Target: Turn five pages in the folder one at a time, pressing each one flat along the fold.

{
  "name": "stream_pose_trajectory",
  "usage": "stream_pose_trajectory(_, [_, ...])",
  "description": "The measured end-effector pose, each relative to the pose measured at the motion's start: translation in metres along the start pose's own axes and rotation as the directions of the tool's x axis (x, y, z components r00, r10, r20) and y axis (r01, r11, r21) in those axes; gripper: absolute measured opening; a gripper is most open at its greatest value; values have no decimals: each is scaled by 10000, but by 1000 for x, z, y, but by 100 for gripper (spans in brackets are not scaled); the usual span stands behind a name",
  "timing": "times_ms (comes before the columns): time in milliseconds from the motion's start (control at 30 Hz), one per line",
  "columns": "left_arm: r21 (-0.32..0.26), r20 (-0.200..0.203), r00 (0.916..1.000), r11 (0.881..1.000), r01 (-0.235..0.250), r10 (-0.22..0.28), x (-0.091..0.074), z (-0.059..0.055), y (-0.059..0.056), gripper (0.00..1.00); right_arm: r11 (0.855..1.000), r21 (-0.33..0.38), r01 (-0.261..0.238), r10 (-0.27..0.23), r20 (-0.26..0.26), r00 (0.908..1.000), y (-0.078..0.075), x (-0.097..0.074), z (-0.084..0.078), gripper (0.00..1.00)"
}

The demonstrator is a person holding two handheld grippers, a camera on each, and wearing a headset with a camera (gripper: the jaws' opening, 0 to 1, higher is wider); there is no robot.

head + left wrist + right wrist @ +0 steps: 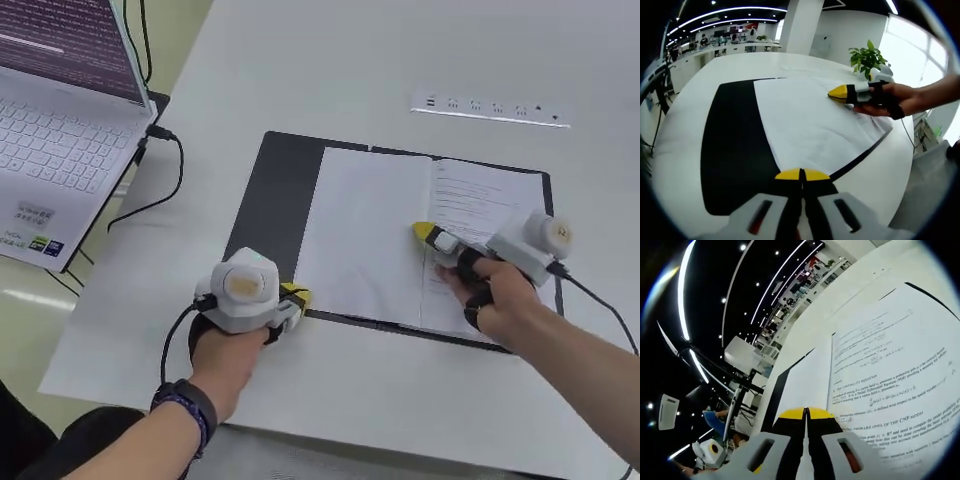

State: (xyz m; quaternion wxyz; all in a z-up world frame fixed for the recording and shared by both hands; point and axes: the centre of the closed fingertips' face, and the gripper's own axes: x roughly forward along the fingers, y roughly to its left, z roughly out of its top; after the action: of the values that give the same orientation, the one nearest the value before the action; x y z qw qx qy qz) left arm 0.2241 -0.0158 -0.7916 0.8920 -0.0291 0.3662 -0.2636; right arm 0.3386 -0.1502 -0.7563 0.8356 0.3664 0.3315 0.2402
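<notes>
A black folder [270, 190] lies open on the white table, with a blank turned page [365, 235] on the left of the fold and a printed page [480, 200] on the right. My right gripper [424, 232] is shut, its yellow tips resting on the paper at the fold; its own view has the tips [805, 413] on the seam between blank and printed page [890, 375]. My left gripper [296, 295] is shut with nothing in it, at the folder's near edge by the blank page's corner [790, 130]. From the left gripper view the right gripper [837, 92] appears beyond.
An open white laptop [60, 130] sits at the far left with a black cable [170, 185] running toward the folder. A socket strip [490, 108] is set in the table behind the folder. The table's near edge [300, 420] runs just below my hands.
</notes>
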Motion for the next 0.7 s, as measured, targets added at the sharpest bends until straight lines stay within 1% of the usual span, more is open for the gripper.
stream_pose_trajectory(33, [-8, 8, 10000, 10000, -1, 1, 0, 0, 0, 0, 9999, 34, -140, 140, 217, 9997, 2, 0, 4, 0])
stream_pose_trajectory(67, [-18, 22, 10000, 10000, 6, -6, 0, 0, 0, 0, 9997, 235, -113, 106, 327, 9994, 2, 1, 5, 0])
stream_pose_trajectory(167, [-120, 83, 10000, 9999, 35, -34, 0, 0, 1, 0, 10000, 30, -64, 63, 474, 9989, 1, 1, 9, 0])
stream_pose_trajectory(300, [-136, 74, 10000, 9999, 38, -37, 1, 1, 0, 0, 9999, 69, -89, 85, 595, 9982, 1, 4, 13, 0])
stream_pose_trajectory(400, [-133, 78, 10000, 9999, 32, -31, 1, 1, 1, 0, 9999, 79, -69, 64, 673, 9977, -1, 10, 19, 0])
stream_pose_trajectory(500, [-97, 71, 10000, 10000, 7, -6, 1, 1, 0, 0, 10000, 69, 8, -12, 685, 9976, -3, 15, 25, 0])
stream_pose_trajectory(600, [37, 100, 9999, 10000, -55, 55, 1, 1, 0, 0, 9999, -102, 127, -120, 690, 9975, -5, 22, 34, 0])
stream_pose_trajectory(700, [-17, 132, 9999, 10000, -54, 55, 1, 1, 0, 0, 9996, -152, 219, -208, 711, 9973, -8, 28, 40, 0])
